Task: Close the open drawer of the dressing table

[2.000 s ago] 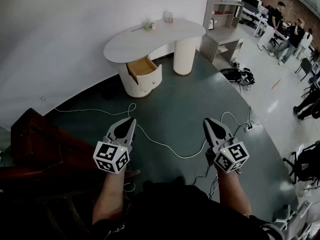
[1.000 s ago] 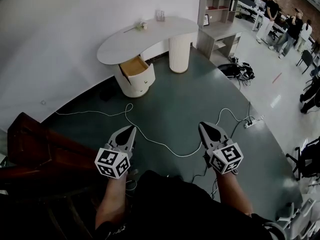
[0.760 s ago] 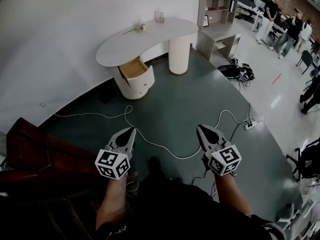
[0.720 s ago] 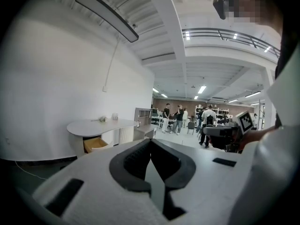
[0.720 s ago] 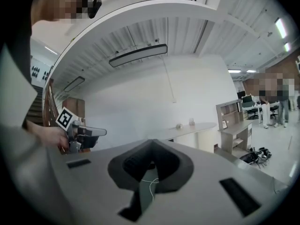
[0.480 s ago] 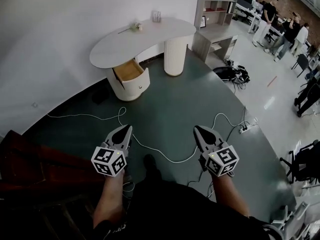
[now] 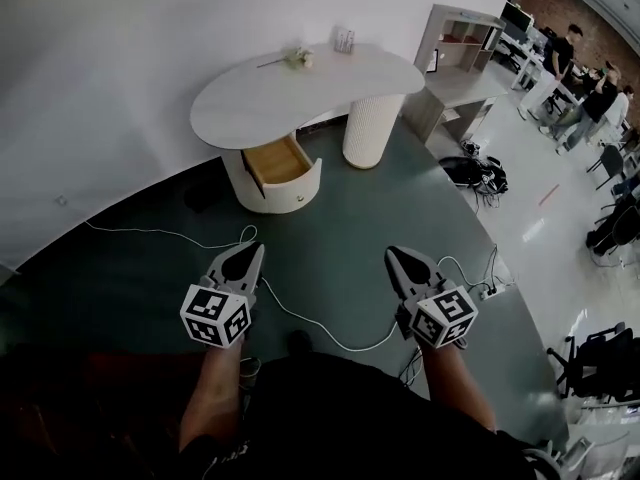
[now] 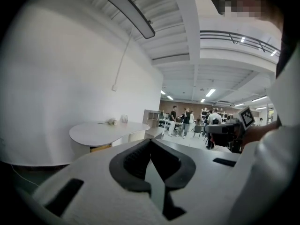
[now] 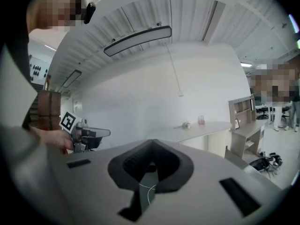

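Head view puts my two hands nearest, each holding a tool out over the dark green floor [image 7: 350, 218]. The left tool [image 7: 255, 252] has its jaws pressed together at the tips with nothing between them, and the left gripper view shows the same. The right tool [image 7: 392, 255] is also pressed together and empty. Each carries a marker cube [image 7: 214, 315] at its near end. A white cable [image 7: 285, 303] snakes across the floor between the tools, and a power strip [image 7: 488, 290] lies just right of the right tool.

Well beyond both tools, against the curved white wall [image 7: 120, 58], stands the dressing table [image 7: 238, 180]. Its drawer [image 7: 282, 161] is pulled out of the rounded left pedestal toward me, with the wooden inside showing. A fluted column [image 7: 368, 128] carries the right end of the pale worktop [image 7: 290, 98]. A pale flower [image 7: 297, 57] and a small clear container [image 7: 343, 39] rest at the worktop's far edge. Farther right are a black bag [image 7: 475, 173] on the floor, a shelf unit [image 7: 462, 38], and people [image 7: 570, 53] standing well off.
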A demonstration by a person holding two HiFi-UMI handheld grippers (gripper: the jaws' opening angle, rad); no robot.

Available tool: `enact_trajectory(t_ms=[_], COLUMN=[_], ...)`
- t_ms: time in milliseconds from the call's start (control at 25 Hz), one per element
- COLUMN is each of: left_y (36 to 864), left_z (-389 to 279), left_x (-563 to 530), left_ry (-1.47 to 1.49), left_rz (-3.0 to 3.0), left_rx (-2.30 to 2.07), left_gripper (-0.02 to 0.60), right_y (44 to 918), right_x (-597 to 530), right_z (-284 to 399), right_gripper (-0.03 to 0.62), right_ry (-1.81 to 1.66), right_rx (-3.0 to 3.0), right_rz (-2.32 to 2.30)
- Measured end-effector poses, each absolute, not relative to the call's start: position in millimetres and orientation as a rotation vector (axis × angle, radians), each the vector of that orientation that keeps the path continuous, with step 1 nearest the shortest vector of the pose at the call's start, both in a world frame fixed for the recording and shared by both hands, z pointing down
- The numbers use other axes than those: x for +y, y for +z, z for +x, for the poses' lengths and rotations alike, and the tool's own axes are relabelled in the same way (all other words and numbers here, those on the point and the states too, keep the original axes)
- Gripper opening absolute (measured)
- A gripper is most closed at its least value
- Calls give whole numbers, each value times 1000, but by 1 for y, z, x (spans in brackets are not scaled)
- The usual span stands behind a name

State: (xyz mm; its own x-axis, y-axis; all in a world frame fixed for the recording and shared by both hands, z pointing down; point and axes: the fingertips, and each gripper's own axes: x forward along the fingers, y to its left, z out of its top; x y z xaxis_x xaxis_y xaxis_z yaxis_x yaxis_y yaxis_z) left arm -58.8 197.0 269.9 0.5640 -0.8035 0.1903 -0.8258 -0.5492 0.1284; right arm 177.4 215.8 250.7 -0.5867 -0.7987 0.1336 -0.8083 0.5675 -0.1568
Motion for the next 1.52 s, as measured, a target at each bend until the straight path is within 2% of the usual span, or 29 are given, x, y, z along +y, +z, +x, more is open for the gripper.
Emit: enact_trajectory(t_ms=[160, 440, 800, 1200, 1520], left_y=[274, 299, 321, 301, 329], left_z=[-87, -114, -97, -52, -57], left_x=[168, 130, 37, -114, -160], left_ry=[312, 279, 313, 412, 405], left_rz=[2643, 2543, 2495, 2491, 2392], left_rx=[-1402, -1375, -1368, -1452, -1464], left_gripper=[0, 0, 0, 0, 0], right_y=[256, 280, 315, 336, 372], right_x=[177, 134, 28, -147, -198], right_z=[137, 92, 102, 124, 104], right_gripper=[6, 6, 6, 5, 6], right_ry=[312, 407, 524, 505, 623], right_rx=[-2717, -2725, -2726, -2776, -2750], right_rz=[1340, 1219, 1189, 981, 891])
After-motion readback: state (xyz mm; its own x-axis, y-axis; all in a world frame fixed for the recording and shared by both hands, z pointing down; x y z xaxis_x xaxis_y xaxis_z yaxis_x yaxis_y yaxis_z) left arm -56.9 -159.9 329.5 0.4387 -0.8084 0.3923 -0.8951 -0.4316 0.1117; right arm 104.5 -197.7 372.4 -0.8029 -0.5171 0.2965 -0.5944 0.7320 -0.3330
